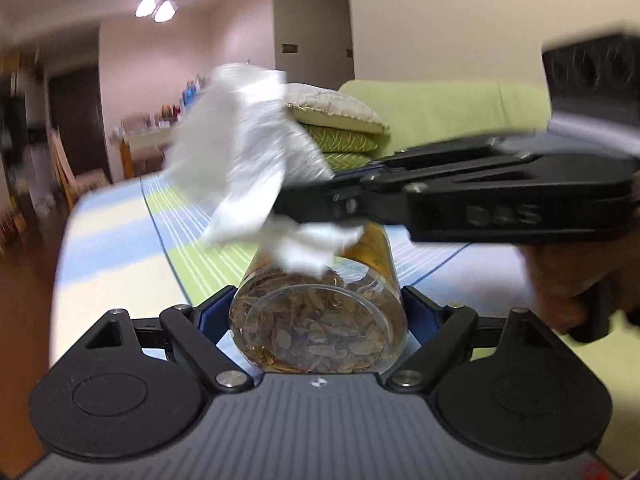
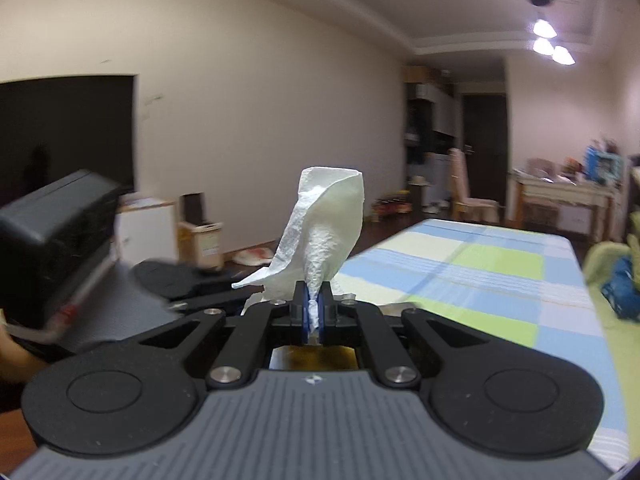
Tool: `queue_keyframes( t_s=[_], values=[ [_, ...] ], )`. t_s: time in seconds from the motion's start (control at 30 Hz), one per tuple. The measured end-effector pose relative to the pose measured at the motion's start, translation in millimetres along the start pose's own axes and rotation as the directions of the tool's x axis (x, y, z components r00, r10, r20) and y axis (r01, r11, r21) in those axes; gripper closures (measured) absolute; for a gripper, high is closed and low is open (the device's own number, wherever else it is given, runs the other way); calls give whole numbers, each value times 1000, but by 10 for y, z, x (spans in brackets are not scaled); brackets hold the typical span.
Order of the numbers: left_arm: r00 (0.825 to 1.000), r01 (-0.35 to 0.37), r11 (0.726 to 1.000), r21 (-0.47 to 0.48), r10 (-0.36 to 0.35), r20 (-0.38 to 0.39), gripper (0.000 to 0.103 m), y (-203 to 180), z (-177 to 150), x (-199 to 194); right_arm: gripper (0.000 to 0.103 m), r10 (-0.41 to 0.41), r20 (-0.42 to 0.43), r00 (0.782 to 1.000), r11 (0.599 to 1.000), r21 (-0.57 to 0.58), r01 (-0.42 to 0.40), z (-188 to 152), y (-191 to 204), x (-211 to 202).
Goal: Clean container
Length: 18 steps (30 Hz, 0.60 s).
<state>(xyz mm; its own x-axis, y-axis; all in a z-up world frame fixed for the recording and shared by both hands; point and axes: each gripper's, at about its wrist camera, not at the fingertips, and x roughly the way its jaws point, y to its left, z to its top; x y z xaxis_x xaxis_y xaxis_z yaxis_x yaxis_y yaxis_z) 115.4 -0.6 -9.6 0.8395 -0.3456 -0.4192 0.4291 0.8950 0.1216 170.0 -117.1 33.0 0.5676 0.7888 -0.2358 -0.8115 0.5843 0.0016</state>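
Your left gripper (image 1: 318, 312) has its blue-padded jaws closed on the clear cylindrical plastic jar (image 1: 320, 320), one pad on each side of the wall, so the jar lies on its side in the air above the blue, green and cream checked tablecloth (image 1: 120, 240), its round base towards the left camera. Keep that clamp firm and level, because the wiping pressure comes from above and could roll the jar between the pads.

In the middle, the crumpled white paper towel (image 1: 240, 168) hangs over the upper side of the jar, and its lower fold appears to touch the wall. Judging by this, you are wiping the outside. Press the towel flat against the curve and draw it along the length, not only dabbing at one spot.

To the right, your right gripper (image 2: 314, 312) has its jaws almost fully closed, pinching the paper towel near its lower end. Most of the sheet stands free above the pads, so a lower contact would put more paper on the plastic.

The jar itself is transparent, packed with brown, flat dried pieces like seeds or husks, and carries a yellow-amber band further along its body. Whether any dirt remains on it, the blurred views do not show.
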Motion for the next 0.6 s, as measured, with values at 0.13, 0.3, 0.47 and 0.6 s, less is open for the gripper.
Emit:
queue_keyframes(
  t_s=[0.13,0.3,0.47,0.6],
  values=[
    [999,-47,994,95,47,3,17,-86,-24,21,100,-48,-3,999,999,-16,48,17,-90,74],
    [994,-106,972,212,105,14,17,-193,-55,47,101,-126,7,992,991,50,125,11,-323,116],
    [999,-49,993,110,48,17,12,-76,-4,56,100,-139,16,990,990,39,138,-14,-297,115],
    [998,63,991,-115,-59,33,11,234,15,19,100,-139,19,990,989,46,138,-11,-305,115]
  ],
)
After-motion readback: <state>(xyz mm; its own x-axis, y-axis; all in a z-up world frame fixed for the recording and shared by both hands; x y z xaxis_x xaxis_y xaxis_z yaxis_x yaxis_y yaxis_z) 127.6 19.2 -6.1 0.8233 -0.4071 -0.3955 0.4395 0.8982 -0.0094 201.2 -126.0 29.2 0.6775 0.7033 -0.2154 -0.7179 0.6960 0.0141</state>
